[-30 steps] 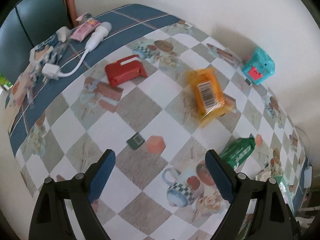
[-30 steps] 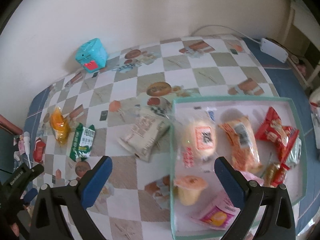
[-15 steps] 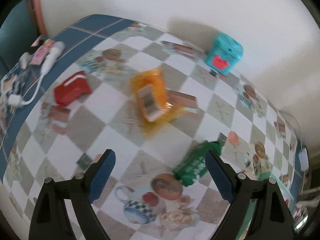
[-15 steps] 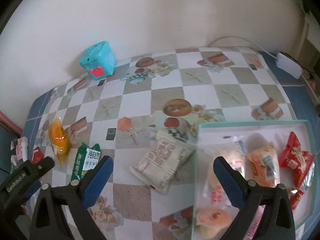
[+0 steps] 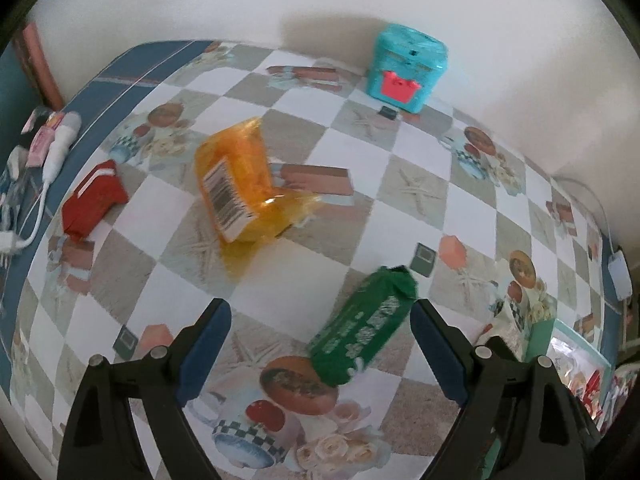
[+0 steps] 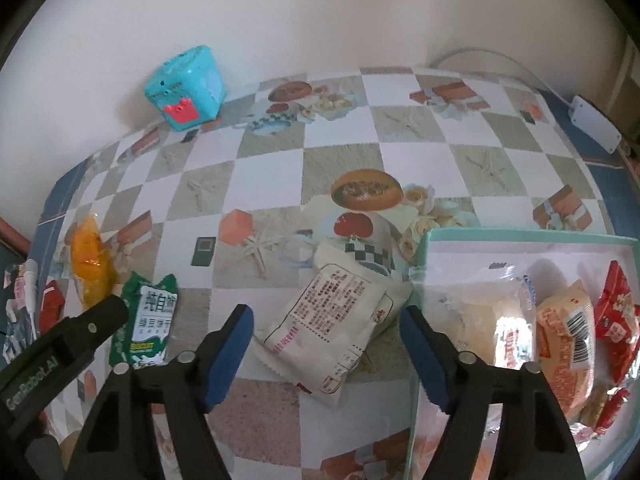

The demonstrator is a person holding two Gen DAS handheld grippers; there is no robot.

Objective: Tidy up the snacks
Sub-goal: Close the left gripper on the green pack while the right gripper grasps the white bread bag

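Both grippers lined up over loose packets beside the tray.

Right gripper (image 6: 326,338) straddles the white packet (image 6: 334,326), jaws closing, pads apparently not yet touching; it was wider a second ago. Left gripper (image 5: 320,344) hangs wide; the green packet (image 5: 362,328) at 1 o'clock is newly between its jaws. Orange packet (image 5: 240,188) lies at 11 o'clock. Tray (image 6: 424,256) holds sorted snacks at 3 o'clock.

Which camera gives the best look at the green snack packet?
The left wrist view: the green snack packet lies large, whole and unobstructed. In the right wrist view it sits small at the left edge, partly behind the left gripper's arm, though its label faces that camera.
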